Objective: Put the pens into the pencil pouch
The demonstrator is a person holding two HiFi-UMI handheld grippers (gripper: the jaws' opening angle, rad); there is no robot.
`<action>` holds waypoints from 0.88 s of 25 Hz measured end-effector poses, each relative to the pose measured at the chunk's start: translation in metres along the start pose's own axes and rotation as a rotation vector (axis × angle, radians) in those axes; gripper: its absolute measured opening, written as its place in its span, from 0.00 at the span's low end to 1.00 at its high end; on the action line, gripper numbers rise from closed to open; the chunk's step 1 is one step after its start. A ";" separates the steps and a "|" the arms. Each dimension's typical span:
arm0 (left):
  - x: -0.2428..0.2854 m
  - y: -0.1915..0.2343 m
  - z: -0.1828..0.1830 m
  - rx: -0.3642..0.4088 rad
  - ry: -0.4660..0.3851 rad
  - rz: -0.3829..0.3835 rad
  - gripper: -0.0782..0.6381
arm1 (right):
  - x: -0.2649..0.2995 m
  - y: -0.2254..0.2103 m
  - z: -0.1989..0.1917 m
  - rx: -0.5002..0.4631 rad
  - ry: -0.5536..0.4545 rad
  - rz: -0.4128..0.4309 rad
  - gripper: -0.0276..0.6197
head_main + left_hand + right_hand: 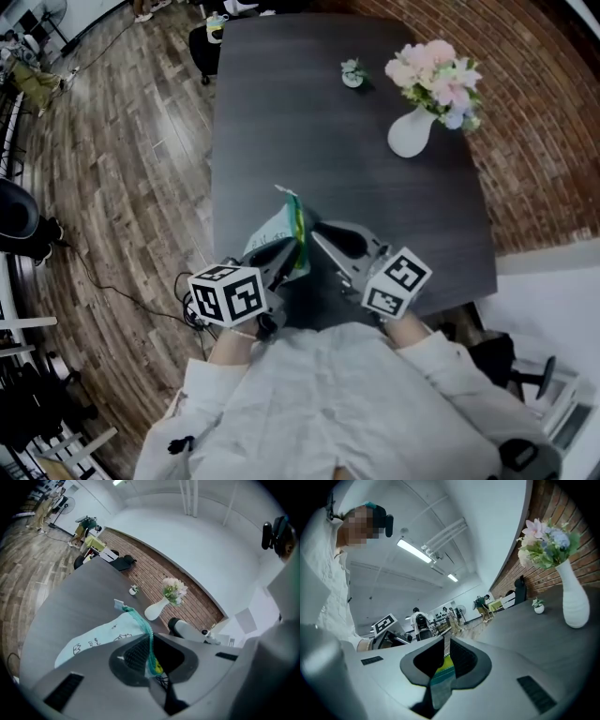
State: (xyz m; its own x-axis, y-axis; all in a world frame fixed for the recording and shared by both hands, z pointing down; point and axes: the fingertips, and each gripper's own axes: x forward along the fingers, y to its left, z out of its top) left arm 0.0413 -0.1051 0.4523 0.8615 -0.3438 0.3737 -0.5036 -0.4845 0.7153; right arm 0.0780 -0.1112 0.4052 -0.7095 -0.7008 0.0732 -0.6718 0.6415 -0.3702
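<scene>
While our left tongs point(293, 251) and right tongs point(319, 240) clench the pencil pouch point(271, 231) at lower centre, we judge spreading its mouth comes next.

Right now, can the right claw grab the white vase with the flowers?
Probably not yet. The right claw is shut on the pouch, so it's busy. The vase stands apart across the table, with only bare tabletop between, so the way looks free once it lets go.
</scene>
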 end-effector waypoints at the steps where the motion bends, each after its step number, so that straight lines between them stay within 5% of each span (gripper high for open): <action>1: 0.005 0.001 0.000 0.012 0.010 0.003 0.15 | -0.001 -0.003 -0.003 0.008 0.010 -0.018 0.10; 22: 0.077 0.016 -0.051 0.117 0.238 0.009 0.15 | -0.050 -0.046 -0.071 0.249 0.108 -0.397 0.09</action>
State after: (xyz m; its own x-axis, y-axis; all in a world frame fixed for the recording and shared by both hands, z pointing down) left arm 0.1029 -0.0986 0.5228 0.8408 -0.1568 0.5182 -0.5038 -0.5769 0.6430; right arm 0.1289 -0.0838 0.4843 -0.4352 -0.8319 0.3445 -0.8332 0.2271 -0.5042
